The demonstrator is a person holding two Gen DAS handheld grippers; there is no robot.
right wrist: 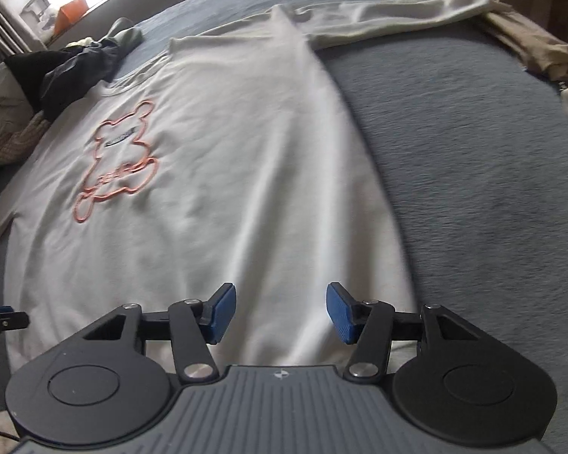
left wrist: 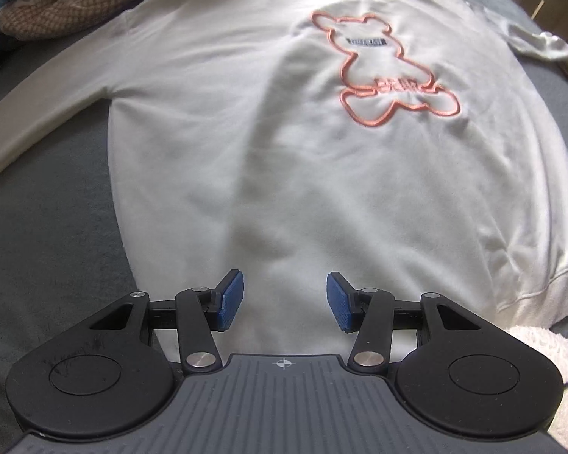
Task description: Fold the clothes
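- so far the white sweatshirt lies flat, face up on the grey bed, filling mid-frame; no fold made.
- left gripper and right gripper fingers parted, empty.

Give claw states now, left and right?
Left claw: open, empty, over the sweatshirt.
Right claw: open, empty.

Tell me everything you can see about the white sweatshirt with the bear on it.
The white sweatshirt lies spread flat, front up, on a grey blanket. It looks like soft knit, with a ribbed collar, ribbed hem and long sleeves stretched out to each side. An orange bear outline with a small dark label sits on the chest. Shallow wrinkles run down the body. No fold is made yet, and nothing grips it.
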